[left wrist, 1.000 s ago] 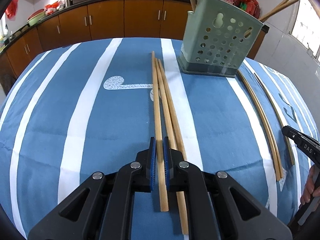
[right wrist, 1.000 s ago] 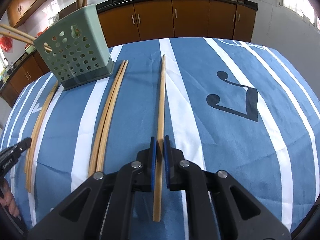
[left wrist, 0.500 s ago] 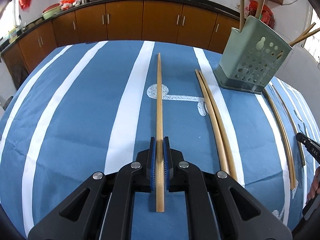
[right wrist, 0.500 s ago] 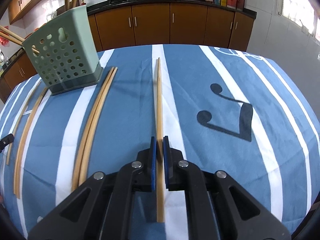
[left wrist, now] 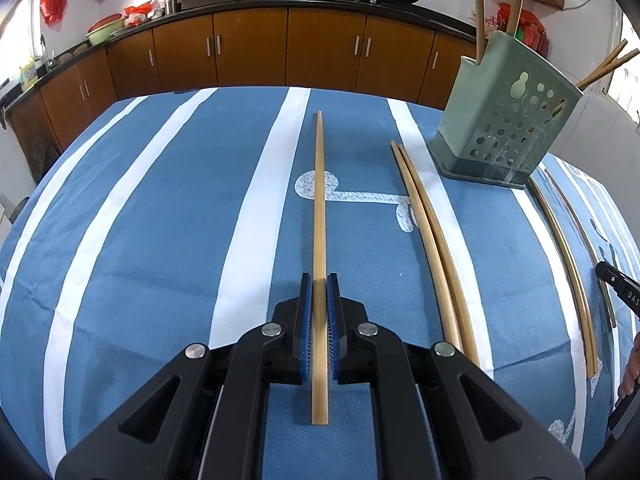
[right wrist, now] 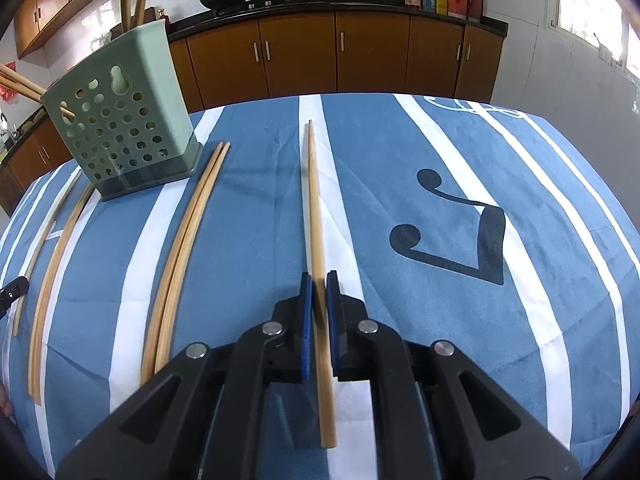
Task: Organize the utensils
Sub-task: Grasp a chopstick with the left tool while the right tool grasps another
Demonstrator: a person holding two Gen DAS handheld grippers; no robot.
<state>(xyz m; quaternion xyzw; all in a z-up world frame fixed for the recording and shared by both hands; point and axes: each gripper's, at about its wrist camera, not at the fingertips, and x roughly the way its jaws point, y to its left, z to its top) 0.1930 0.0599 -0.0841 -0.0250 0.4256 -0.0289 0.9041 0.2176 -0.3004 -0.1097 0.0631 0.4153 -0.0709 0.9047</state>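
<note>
each gripper clamps one chopstick

left gripper [left wrist: 319, 294] has swung its chopstick [left wrist: 319, 216] further left of the holder [left wrist: 505, 120]; right gripper [right wrist: 319, 294] keeps gripping another chopstick [right wrist: 316, 216], holder to its left.

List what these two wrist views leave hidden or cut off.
- Left wrist view: the green holder walls hide the lower ends of the chopsticks standing inside it; the left tool covers part of its held chopstick.
- Left wrist view: the right tool is cut off by the frame edge.
- Right wrist view: the right tool covers part of its own chopstick.
</note>
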